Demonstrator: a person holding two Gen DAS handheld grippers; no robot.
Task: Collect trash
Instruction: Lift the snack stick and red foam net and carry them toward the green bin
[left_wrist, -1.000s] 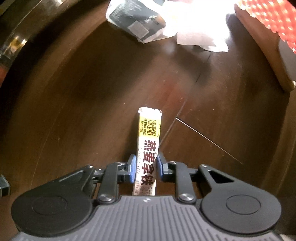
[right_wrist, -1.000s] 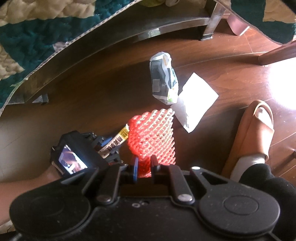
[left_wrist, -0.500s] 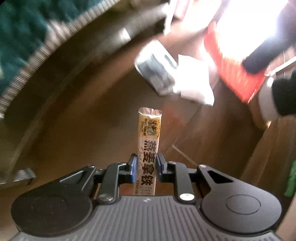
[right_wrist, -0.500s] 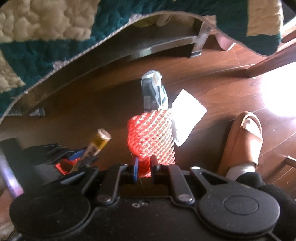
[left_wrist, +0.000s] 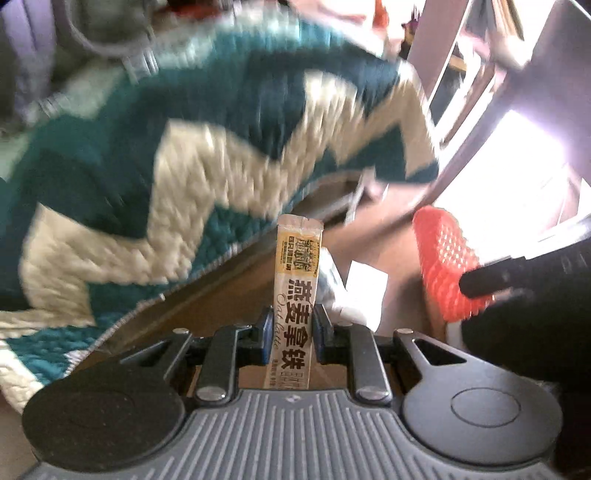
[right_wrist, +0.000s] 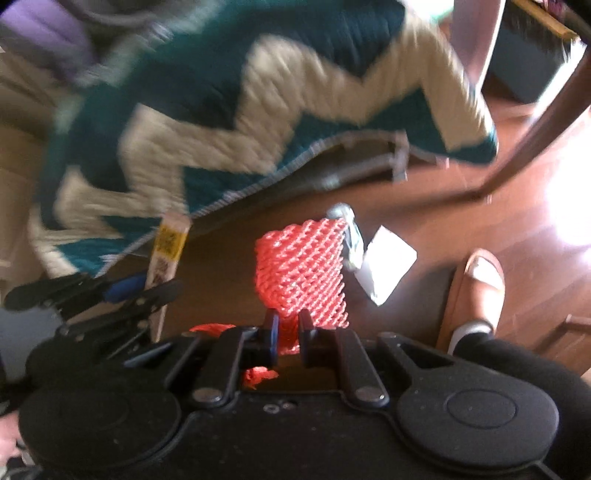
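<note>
My left gripper (left_wrist: 290, 325) is shut on a long oat latte sachet (left_wrist: 295, 295), white with a yellow label, held upright above the floor. It also shows in the right wrist view (right_wrist: 168, 243), at the left. My right gripper (right_wrist: 287, 332) is shut on a red foam net sleeve (right_wrist: 303, 266), also seen in the left wrist view (left_wrist: 445, 258). A crumpled grey packet (right_wrist: 349, 229) and a white paper slip (right_wrist: 388, 262) lie on the wooden floor beyond the net.
A teal and cream zigzag quilt (right_wrist: 258, 110) hangs over a low bed frame (right_wrist: 354, 170) behind. A foot in a tan slipper (right_wrist: 476, 295) stands at the right. A dark wooden furniture leg (right_wrist: 535, 110) rises at the far right.
Both grippers have lifted off the floor with their loads and tilted up, so the quilt now fills the upper views. The packet and paper stay on the floor.
</note>
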